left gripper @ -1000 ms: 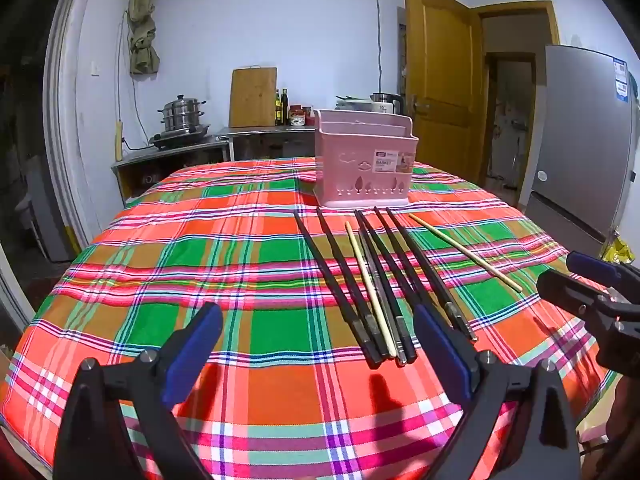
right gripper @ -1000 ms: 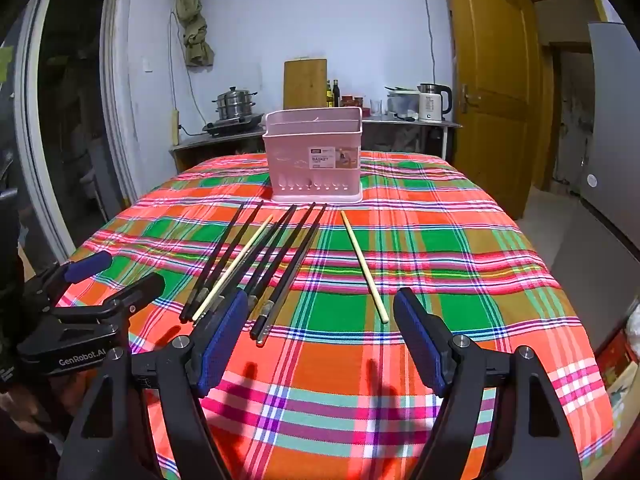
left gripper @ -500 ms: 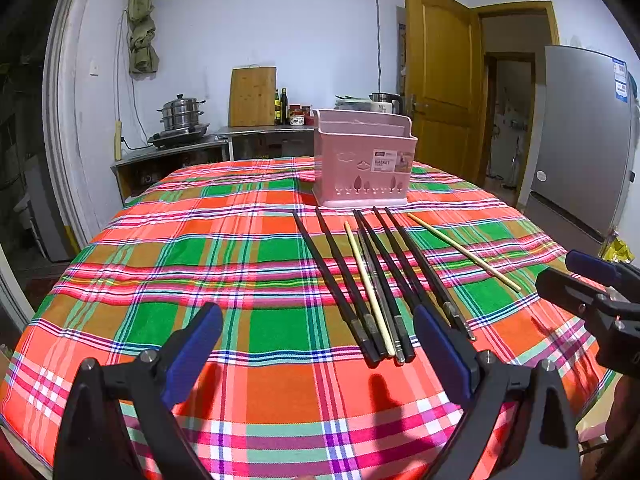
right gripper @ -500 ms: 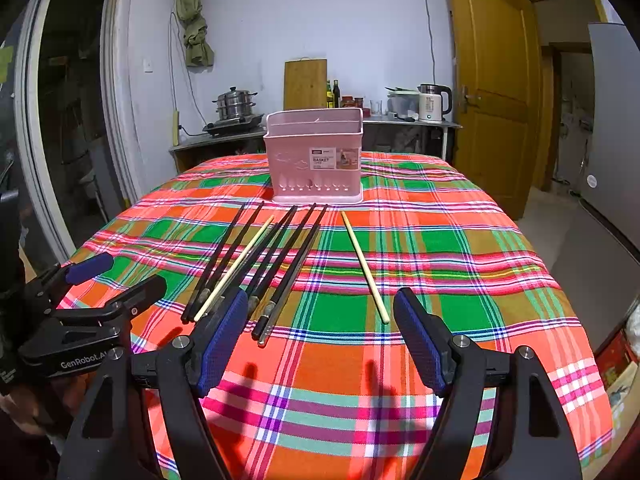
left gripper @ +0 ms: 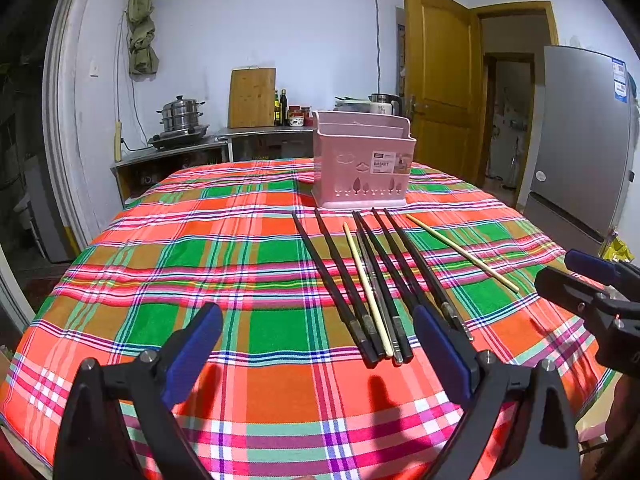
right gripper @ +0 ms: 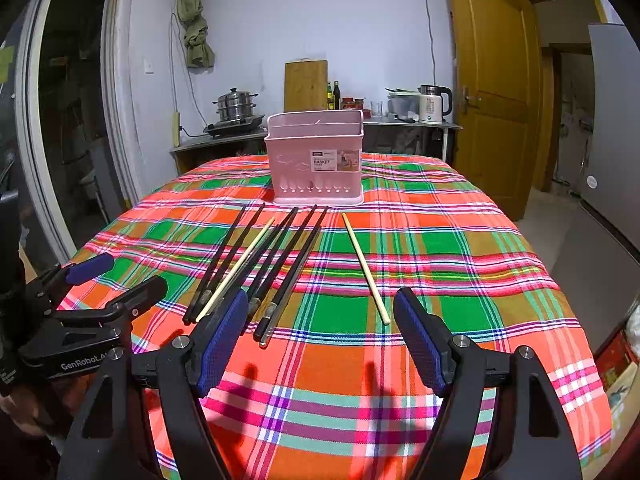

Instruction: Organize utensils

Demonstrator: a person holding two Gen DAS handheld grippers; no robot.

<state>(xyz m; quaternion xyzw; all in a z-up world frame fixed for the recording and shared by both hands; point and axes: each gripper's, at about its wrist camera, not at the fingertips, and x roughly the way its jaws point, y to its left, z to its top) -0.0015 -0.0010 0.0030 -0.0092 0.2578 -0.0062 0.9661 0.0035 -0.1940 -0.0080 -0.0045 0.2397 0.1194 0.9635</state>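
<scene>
A red, green and orange plaid tablecloth (right gripper: 460,240) covers the table. Behind, a steel stacked steamer pot (right gripper: 235,105), wooden cutting board (right gripper: 306,86), white electric kettle (right gripper: 432,104) and yellow wooden door (right gripper: 492,80).

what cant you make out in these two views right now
- Inside of the pink plastic utensil basket: both views, hidden by its own front wall.
- Small print on its label: too small.
- Dark chopsticks' near ends: right wrist view, covered by the right claw.
</scene>
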